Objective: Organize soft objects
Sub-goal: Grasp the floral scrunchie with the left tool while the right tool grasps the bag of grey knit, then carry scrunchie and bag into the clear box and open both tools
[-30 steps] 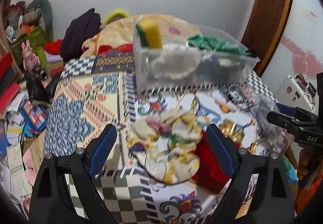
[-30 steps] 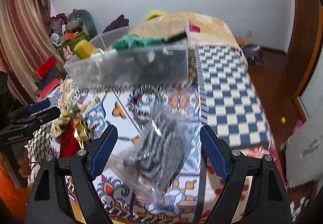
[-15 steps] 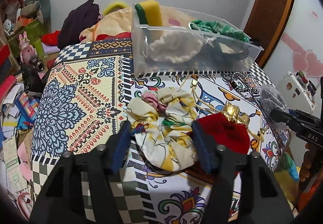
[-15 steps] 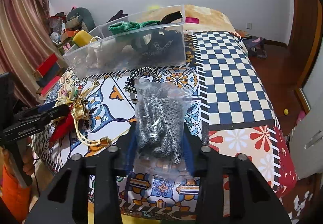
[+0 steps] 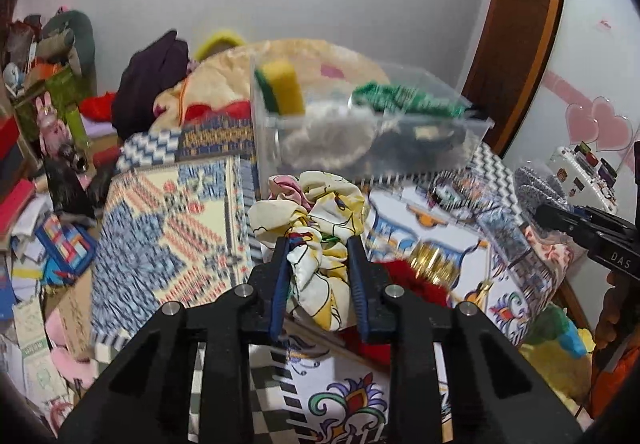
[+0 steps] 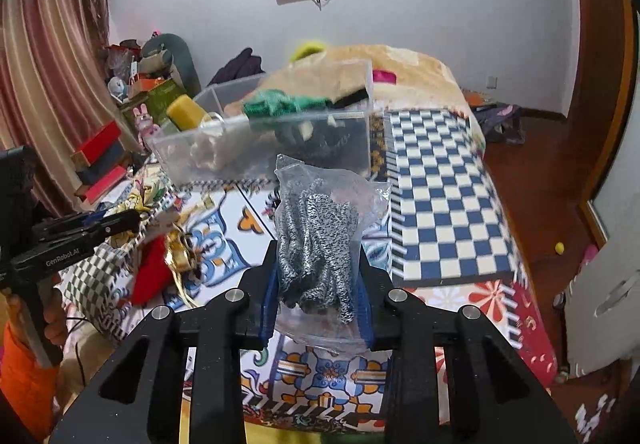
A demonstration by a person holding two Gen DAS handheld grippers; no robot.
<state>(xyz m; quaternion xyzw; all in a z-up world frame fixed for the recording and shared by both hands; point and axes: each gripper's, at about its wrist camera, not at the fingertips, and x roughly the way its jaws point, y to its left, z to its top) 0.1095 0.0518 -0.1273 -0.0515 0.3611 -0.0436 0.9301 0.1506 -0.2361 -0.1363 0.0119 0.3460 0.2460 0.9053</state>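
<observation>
Gripping now: both pairs of fingers are clamped on soft things, where a second ago both stood wide apart over them.
Left gripper [image 5: 320,248]: its blue-padded fingers [image 5: 280,276] have closed in from wide open onto the floral cloth bundle [image 5: 310,215], pinching its lower folds; the bundle bulges up above the tips.
Floral cloth bundle: it sits higher against the clear bin [image 5: 360,135] than before, its top overlapping the bin's front wall in the left wrist view.
Right gripper [image 6: 318,272]: drawn in tight on the bagged grey knit [image 6: 316,240], squeezing the lower half of its clear plastic wrap, with the bag standing upright between the fingers [image 6: 270,300].
Bagged grey knit: now lifted in front of the clear bin, its top edge crossing the bin's front wall in the right wrist view.
Clear bin: on the patterned bedspread [image 6: 436,195], holding a yellow sponge [image 5: 282,89], a green knit piece [image 6: 280,103], pale fluffy stuff and dark items.
Red pouch [image 5: 404,276]: lying on the bedspread nearer the camera than the bin, beside the bundle, with gold trim [image 5: 430,260] on it.
Pose: both tools point toward the bin; the left view is motion-blurred.
</observation>
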